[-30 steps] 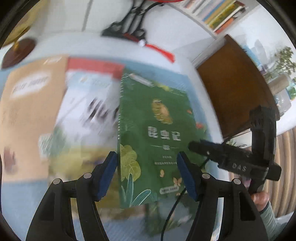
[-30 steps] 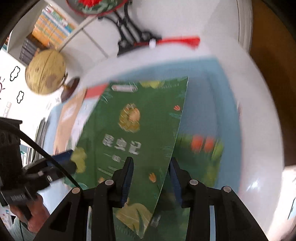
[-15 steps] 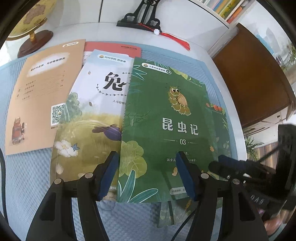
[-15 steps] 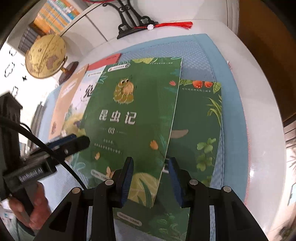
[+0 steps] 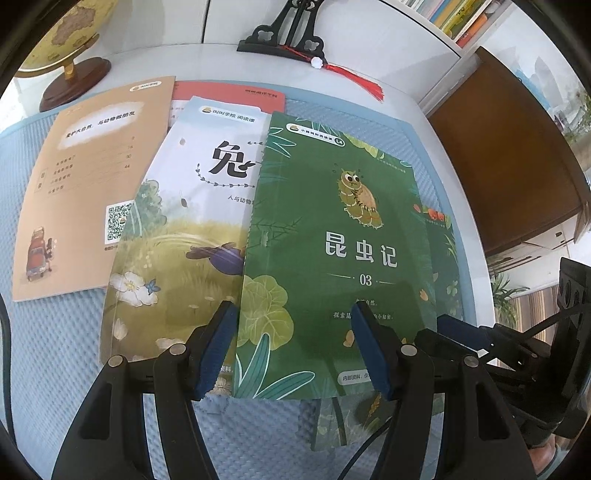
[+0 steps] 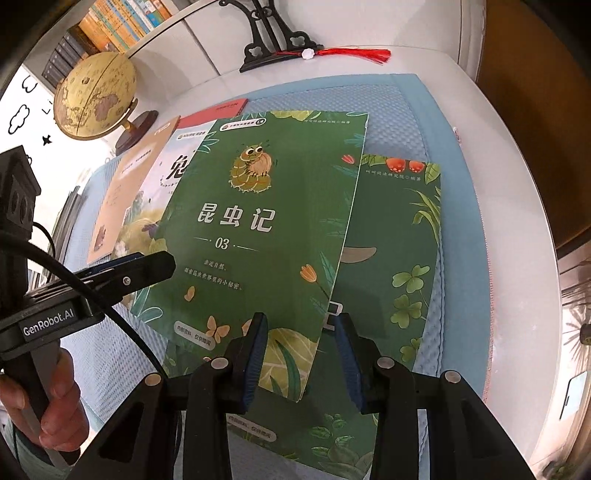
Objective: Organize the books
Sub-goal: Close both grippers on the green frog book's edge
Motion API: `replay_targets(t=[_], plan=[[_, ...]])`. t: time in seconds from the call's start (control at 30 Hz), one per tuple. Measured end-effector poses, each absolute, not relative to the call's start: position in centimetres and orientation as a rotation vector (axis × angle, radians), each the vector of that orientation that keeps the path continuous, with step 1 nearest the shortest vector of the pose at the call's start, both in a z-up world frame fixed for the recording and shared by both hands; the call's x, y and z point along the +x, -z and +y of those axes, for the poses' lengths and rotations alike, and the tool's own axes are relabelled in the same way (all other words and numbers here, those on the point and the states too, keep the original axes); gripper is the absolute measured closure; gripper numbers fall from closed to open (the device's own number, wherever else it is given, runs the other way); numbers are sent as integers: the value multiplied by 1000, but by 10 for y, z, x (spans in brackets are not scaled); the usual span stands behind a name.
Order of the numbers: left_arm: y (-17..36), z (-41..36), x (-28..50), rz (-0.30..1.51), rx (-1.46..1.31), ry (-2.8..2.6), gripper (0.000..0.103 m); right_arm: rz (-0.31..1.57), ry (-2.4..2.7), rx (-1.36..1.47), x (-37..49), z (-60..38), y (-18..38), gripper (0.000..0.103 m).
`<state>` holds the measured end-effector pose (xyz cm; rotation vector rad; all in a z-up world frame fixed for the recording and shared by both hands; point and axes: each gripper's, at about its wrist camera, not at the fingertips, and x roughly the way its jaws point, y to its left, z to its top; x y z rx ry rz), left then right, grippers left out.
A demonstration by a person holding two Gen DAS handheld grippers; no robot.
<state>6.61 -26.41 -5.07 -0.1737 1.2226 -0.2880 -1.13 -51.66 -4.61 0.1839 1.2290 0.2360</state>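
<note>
Several thin books lie overlapped on a blue mat. A tan book is at the left, with a red book behind it and a white rabbit book beside it. On top lies a green insect book marked 03. Under its right side is a second green book with clover. My left gripper is open over the insect book's lower part. My right gripper stands open over that book's lower right corner, pads apart. A hand holds the left gripper.
A globe stands at the back left. A black stand with a red tassel is at the back middle. Brown wooden furniture sits beyond the white table's right edge, and shelves of books are behind.
Both views were blurred by motion a second ago and are steady now. In the left wrist view the right gripper has shifted toward the lower right. Neither pair of jaws has changed its gap.
</note>
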Motion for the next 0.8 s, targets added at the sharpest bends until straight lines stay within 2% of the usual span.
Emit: replay_targets(t=[0.23,0.33,0.47,0.53,0.6,0.67,0.8], plan=[[54,-268,67,1219,-155,280,42,1222,-232,154,-12,-510,45,65],[49,-268,65,1202,-154,284,50,1214,-228,135,-13,-506,44,65],[19,-245,59,1109,-398,475,52,1195,-199,129,-13,-514,44,65],[14,-240,60,1090,-471,533,57,1195,-223,175,-13,-522,44,65],[20,-239,65,1096,-482,527,60,1195,-235,198,-12,-526,44,65],[32,-240,70,1113,-449,476,69,1190,-227,193,-12,-527,44,65],[51,-230,80,1153,-505,438,73,1174,-196,176,-13,-526,43,63]])
